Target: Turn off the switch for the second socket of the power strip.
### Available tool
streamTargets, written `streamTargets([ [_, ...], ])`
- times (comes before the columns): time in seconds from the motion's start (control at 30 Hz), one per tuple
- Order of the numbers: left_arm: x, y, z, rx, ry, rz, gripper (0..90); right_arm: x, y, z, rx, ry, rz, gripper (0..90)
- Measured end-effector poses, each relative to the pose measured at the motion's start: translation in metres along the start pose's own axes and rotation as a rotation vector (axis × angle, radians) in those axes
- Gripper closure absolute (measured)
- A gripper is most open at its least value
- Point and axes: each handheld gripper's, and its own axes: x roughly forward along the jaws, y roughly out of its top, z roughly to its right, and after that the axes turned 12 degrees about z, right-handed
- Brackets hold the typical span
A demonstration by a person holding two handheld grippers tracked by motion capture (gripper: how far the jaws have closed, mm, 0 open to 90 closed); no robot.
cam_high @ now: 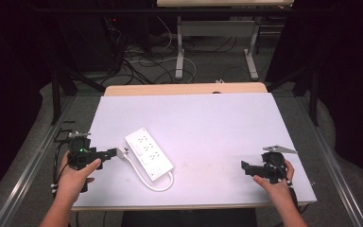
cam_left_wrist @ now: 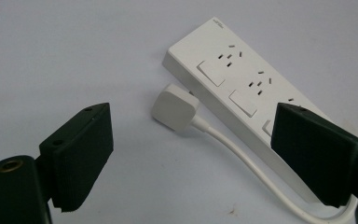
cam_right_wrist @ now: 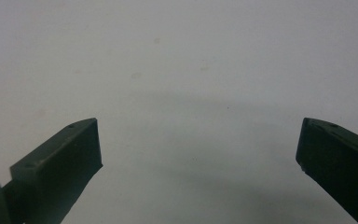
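A white power strip (cam_high: 149,153) lies on the white table (cam_high: 208,123), left of centre, with several sockets and switches on top (cam_left_wrist: 242,86). Its white cable (cam_high: 157,183) loops from the near end round to a white plug (cam_high: 122,152) lying flat beside the strip. My left gripper (cam_high: 108,155) is open and points at the plug (cam_left_wrist: 175,108), which lies just beyond the jaws, apart from them. Near the table's right front, my right gripper (cam_high: 246,167) is open over bare table (cam_right_wrist: 198,149), holding nothing.
The wooden table edge (cam_high: 184,89) shows at the back. Behind it, cables litter the floor (cam_high: 142,61) around a desk frame (cam_high: 180,47). Metal rails (cam_high: 33,161) run along both sides of the table.
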Motion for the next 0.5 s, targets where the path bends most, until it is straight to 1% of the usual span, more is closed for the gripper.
streamTargets([
  [0.03,0.0,-0.001,-0.002,0.003,-0.001,0.004,11.4,0.0,0.0,0.0,0.0,0.0,-0.001,0.0],
  [0.1,0.0,-0.002,-0.003,-0.007,0.006,0.007,8.8,0.0,0.0,-0.001,0.003,-0.002,0.001,0.0],
  [0.17,0.0,-0.004,-0.006,-0.001,0.013,0.011,6.1,0.0,0.0,-0.001,0.002,-0.001,0.001,0.0],
  [0.2,0.0,-0.005,-0.007,-0.017,0.008,0.018,4.4,0.0,0.0,-0.001,0.003,-0.001,0.0,0.0],
  [0.23,0.0,-0.006,-0.008,-0.018,0.01,0.017,3.4,0.0,0.0,0.0,0.001,-0.001,0.0,0.0],
  [0.37,0.0,-0.01,-0.012,-0.032,0.013,0.021,1.5,0.0,0.0,0.0,0.0,0.0,0.0,0.0],
  [0.4,0.0,-0.012,-0.013,-0.03,0.02,0.031,1.3,0.0,0.0,0.0,0.003,-0.002,0.0,0.0],
  [0.43,0.0,-0.013,-0.014,-0.031,0.016,0.019,1.0,0.0,0.0,-0.001,0.004,-0.002,0.0,0.0],
  [0.47,0.0,-0.014,-0.015,-0.035,0.018,0.023,0.9,0.0,0.0,-0.001,0.004,-0.002,0.0,0.0],
  [0.5,0.0,-0.015,-0.016,-0.03,0.019,0.02,0.8,0.0,0.0,-0.001,0.004,-0.002,0.0,0.0],
])
